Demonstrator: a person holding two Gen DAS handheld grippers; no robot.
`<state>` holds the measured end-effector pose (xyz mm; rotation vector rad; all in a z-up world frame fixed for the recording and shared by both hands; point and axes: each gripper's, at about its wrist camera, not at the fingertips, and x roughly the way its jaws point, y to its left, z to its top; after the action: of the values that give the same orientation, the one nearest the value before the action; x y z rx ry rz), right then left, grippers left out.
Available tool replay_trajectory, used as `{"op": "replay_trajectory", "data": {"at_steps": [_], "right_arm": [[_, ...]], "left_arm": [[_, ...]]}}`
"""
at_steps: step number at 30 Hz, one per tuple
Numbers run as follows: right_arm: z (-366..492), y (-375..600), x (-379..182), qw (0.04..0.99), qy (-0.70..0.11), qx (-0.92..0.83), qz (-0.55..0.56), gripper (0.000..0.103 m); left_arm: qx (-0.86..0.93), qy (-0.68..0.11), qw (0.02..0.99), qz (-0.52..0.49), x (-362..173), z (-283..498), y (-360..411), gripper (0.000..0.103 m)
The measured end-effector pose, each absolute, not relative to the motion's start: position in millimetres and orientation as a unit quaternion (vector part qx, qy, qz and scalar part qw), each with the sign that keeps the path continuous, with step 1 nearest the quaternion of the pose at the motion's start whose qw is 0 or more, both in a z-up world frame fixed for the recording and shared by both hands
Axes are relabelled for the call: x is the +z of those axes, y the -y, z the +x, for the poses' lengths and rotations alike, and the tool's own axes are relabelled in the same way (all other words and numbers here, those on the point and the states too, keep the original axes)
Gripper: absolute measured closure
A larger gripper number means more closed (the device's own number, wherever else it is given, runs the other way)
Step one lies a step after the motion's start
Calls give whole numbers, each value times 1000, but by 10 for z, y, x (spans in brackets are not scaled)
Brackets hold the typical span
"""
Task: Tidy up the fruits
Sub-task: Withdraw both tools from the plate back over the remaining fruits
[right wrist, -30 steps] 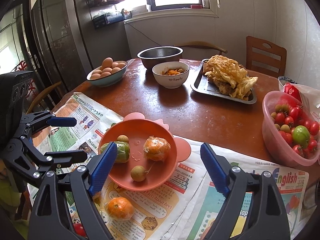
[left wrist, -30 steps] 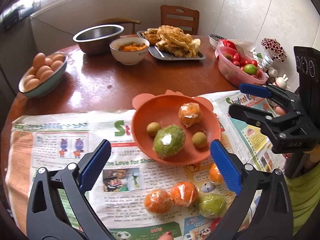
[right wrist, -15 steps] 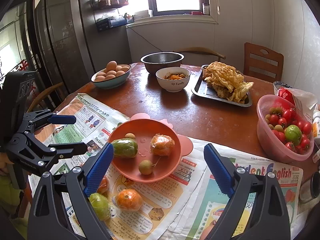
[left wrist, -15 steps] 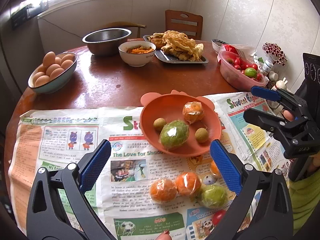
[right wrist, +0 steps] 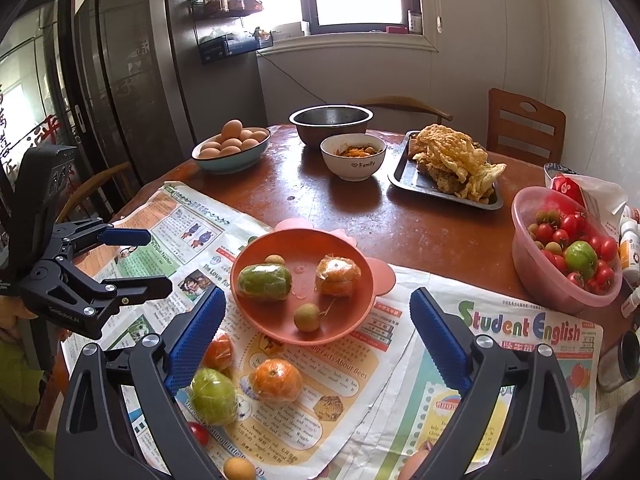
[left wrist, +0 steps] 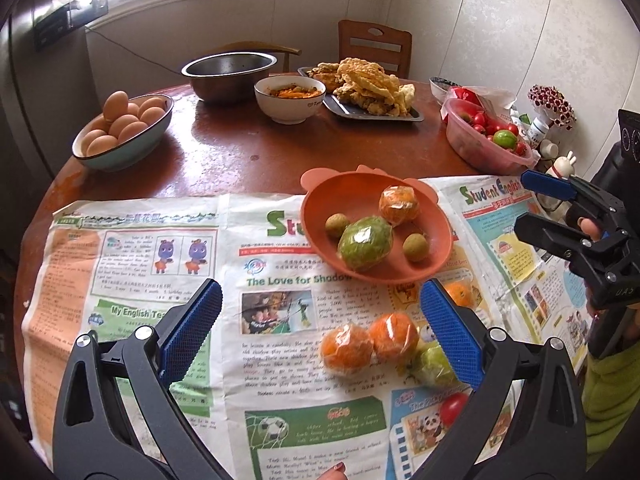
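An orange plate (left wrist: 360, 196) on the newspaper holds a wrapped green fruit (left wrist: 364, 242), a wrapped orange (left wrist: 398, 205) and two small longans (left wrist: 336, 225). In front of it lie loose wrapped oranges (left wrist: 347, 346), a green fruit (right wrist: 214, 396) and a cherry tomato (right wrist: 198, 432). My left gripper (left wrist: 320, 300) hangs open above the newspaper, left of the loose fruit, with nothing between its fingers. My right gripper (right wrist: 318, 304) hovers short of the plate (right wrist: 280, 244); its jaws are opening and hold nothing.
Further back on the round wooden table (left wrist: 248, 152) stand a bowl of eggs (left wrist: 124, 132), a steel bowl (left wrist: 230, 72), a white food bowl (left wrist: 290, 98) and a tray of fried food (left wrist: 372, 92). A pink bowl of tomatoes (right wrist: 560, 276) and small bottles (right wrist: 628, 240) sit at the right edge.
Both grippers have drawn back from the plate, so more newspaper and loose fruit shows in front. The right gripper's jaws stand a little wider.
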<state>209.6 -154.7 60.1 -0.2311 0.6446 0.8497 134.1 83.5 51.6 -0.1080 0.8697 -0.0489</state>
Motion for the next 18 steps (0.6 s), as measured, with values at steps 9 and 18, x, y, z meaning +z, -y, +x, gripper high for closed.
{"op": "replay_trajectory", "data": {"at_steps": [9,18], "right_arm": [[1964,1570,537,855,-311,399,-118,9],[1845,1588,495,853,-316,398,-119,9]], "left_arm": [[-25,-430,901,-51,417,1217,-842,10],[-30,-437,898,-47,317,1105,-819,10]]}}
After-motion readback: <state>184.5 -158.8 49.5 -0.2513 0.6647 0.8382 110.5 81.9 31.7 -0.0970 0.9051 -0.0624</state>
